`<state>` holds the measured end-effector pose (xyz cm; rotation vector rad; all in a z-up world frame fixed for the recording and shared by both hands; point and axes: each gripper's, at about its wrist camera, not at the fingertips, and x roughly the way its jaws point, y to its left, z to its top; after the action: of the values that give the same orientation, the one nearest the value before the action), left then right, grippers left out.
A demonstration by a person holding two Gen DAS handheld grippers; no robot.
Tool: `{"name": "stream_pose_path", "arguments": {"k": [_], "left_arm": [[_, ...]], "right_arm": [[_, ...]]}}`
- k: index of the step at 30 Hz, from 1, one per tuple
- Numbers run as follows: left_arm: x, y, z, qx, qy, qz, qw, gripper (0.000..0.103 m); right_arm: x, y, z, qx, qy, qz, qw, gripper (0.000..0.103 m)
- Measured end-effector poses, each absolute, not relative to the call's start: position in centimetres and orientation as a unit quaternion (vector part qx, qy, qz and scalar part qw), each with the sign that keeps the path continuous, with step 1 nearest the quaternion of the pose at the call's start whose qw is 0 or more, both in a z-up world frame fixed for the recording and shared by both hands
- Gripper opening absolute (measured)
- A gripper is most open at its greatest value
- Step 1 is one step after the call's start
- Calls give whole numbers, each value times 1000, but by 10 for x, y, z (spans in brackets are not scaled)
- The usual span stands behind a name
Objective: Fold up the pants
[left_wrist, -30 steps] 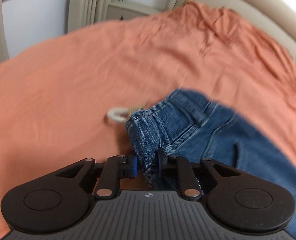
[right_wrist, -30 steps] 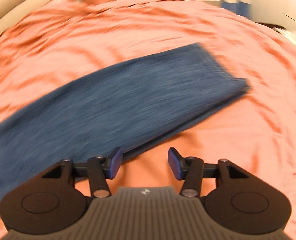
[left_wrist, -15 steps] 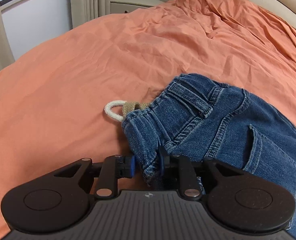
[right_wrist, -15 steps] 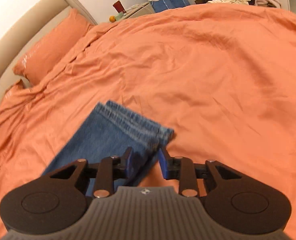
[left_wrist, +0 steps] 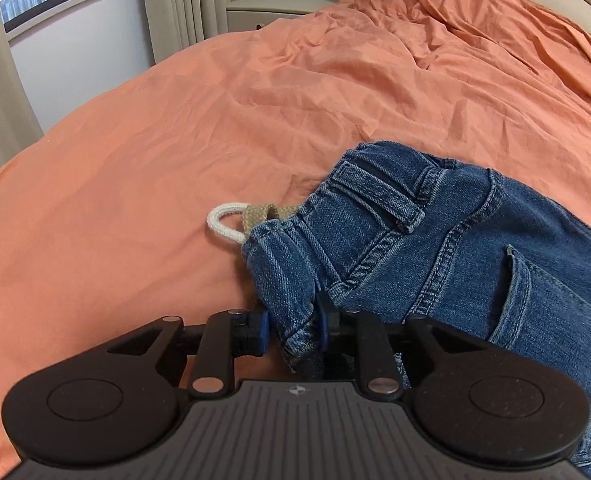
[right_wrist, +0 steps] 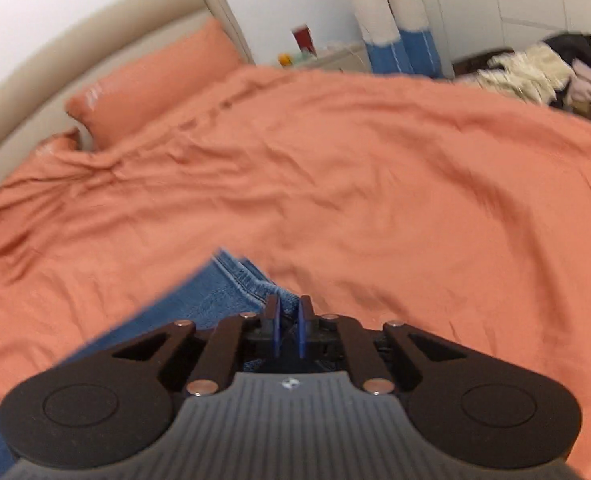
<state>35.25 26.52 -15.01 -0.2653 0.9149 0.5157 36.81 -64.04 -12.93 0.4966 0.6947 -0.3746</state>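
Here, left wrist view: left gripper (left_wrist: 291, 330) jaws clamp the jeans (left_wrist: 435, 256) waistband, drawstring (left_wrist: 225, 222) at 11 o'clock, all on the bed (left_wrist: 175, 152). Right wrist view: right gripper (right_wrist: 288, 330) jaws pinch the hem (right_wrist: 251, 280). Risk: thin hem bite slips under tension.

Pants (left_wrist: 447, 256): mid-blue denim, lighter stitching along seams; blue hem just ahead of right gripper (right_wrist: 288, 320). Cord loop (left_wrist: 222, 224): white, joined to tan strap, ahead-left of left gripper (left_wrist: 293, 330). Both grippers black, blue pads (left_wrist: 264, 330). Bedsheet (left_wrist: 175, 128): plain orange. Pillow (right_wrist: 151, 84): orange, far ahead-left of right gripper.
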Motion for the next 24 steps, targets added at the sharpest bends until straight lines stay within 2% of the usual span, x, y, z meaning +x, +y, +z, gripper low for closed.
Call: {"name": "stream_pose_path", "arguments": {"k": [4,6,7,8,9,11,14,16,21,22,24], "left_arm": [[355,266,-147,-127,442,243,854,27],[356,268,-146,-130,444,245,852,32],[355,268,-144,-131,441,247,853,35],[354,268,-143,-131,440,249,853,42],[353,269,-140,-128,440,252,852,53],[348,271,-131,-120,433,259,855,67],[338,270,-112,-109,417,255,865,68],[335,267,-97,-100,409,244,874,68],[352,253,-75,-65,398,192,895,68],[359,251,-75,-60,399,180,897,69],[377,250,-78,-50,406,158,899,77]], "right_arm": [[366,-638,-160,228,371,-198,878,1],[363,-639,-167,229,381,-199,873,3],[365,-639,-167,227,388,-197,871,7],[368,-638,-164,218,397,-196,870,12],[370,-637,-159,206,402,-196,871,25],[371,-635,-144,172,400,-186,881,33],[379,-629,-125,145,398,-159,892,34],[390,-622,-116,132,391,-140,900,40],[430,-602,-116,91,389,-107,911,40],[438,-601,-118,91,388,-110,911,40],[450,-599,-122,97,387,-115,910,40]]}}
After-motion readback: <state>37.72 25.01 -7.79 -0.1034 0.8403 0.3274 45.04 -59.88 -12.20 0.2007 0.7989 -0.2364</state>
